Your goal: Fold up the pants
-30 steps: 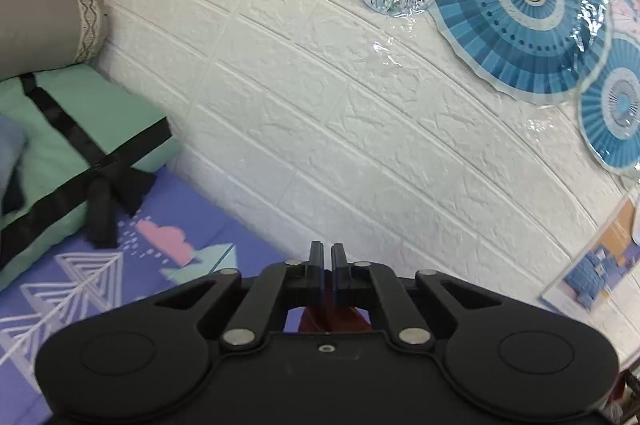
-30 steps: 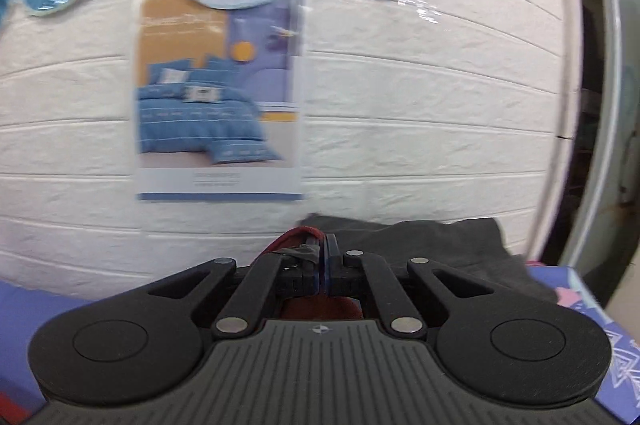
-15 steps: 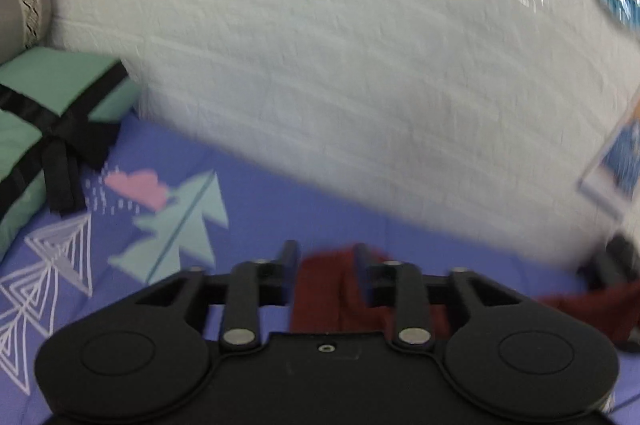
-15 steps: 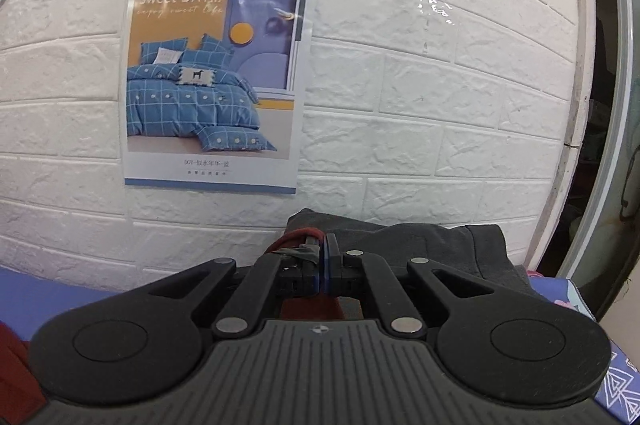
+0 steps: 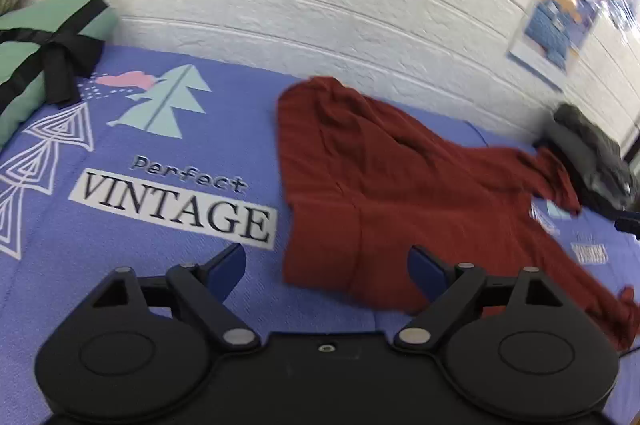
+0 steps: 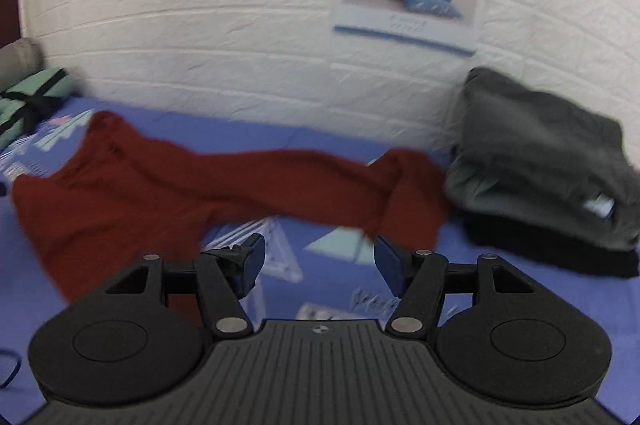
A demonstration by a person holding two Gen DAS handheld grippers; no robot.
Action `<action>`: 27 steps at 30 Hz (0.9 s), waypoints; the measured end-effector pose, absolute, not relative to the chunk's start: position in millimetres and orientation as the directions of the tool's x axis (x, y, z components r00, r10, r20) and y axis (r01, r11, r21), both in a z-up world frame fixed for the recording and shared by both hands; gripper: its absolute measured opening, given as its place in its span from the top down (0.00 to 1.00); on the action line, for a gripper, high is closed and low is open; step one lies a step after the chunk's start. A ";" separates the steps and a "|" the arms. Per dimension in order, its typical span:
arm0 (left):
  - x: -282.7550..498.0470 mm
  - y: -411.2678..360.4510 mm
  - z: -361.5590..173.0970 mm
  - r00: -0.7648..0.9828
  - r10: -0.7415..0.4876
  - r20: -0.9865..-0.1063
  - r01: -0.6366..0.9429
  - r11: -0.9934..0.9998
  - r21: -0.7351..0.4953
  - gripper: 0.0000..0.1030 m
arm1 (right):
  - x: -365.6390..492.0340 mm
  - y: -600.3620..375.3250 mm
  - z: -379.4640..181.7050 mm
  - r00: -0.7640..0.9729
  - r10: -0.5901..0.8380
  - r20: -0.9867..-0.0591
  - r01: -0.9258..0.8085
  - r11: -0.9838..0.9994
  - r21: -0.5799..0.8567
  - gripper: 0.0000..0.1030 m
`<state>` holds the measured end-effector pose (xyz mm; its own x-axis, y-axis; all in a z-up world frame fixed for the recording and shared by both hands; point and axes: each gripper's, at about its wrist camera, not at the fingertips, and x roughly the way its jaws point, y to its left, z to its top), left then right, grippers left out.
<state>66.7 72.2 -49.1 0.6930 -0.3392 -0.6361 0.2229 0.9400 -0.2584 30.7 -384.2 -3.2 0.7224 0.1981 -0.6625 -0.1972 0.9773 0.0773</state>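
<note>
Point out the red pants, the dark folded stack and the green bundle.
red pants (image 5: 380,185), left wrist view, on the seat area.
dark folded stack (image 6: 540,153), right wrist view, on its top layer.
green bundle (image 5: 28,65), left wrist view, on green fabric beside the black strap.

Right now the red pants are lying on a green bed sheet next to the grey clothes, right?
Not quite: the sheet is blue-purple, not green. The right wrist view shows the red pants lying on it, with the grey clothes next to them. The green thing is a bundle at the far end.
</note>
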 end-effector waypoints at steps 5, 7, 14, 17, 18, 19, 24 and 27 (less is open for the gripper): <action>72.8 51.7 -67.2 0.709 -0.359 -0.607 0.320 0.931 -0.177 0.00 | -1.0 -354.6 -35.3 0.633 0.280 -0.722 -0.260 0.955 0.142 0.00; 81.4 46.6 -76.3 0.691 -0.376 -0.617 0.322 0.925 -0.203 0.00 | -1.2 -349.0 -45.4 0.611 0.261 -0.748 -0.253 0.959 0.128 0.00; 85.0 43.8 -77.6 0.673 -0.411 -0.615 0.284 0.911 -0.298 0.96 | 0.8 -347.0 -59.5 0.586 0.246 -0.772 -0.230 0.964 0.132 0.62; 71.0 64.8 -48.8 0.654 -0.514 -0.555 0.278 0.846 -0.456 1.00 | -6.9 -361.1 -36.8 0.590 0.334 -0.735 -0.263 0.940 0.216 0.89; 64.2 75.3 -34.0 0.656 -0.557 -0.510 0.291 0.810 -0.509 1.00 | -11.5 -367.1 -25.6 0.606 0.356 -0.711 -0.274 0.933 0.234 0.89; 57.3 85.0 -17.0 0.674 -0.572 -0.467 0.299 0.789 -0.536 1.00 | -14.7 -372.9 -14.6 0.632 0.361 -0.686 -0.277 0.932 0.235 0.89; 65.3 100.9 25.1 0.807 -0.434 -0.400 0.202 0.840 -0.504 0.86 | 11.7 -390.2 -3.6 0.745 0.218 -0.630 -0.134 0.975 0.178 0.88; 86.3 89.2 3.6 0.788 -0.373 -0.489 0.120 0.873 -0.473 0.68 | 35.1 -382.9 -26.4 0.749 0.146 -0.646 -0.068 0.987 0.144 0.70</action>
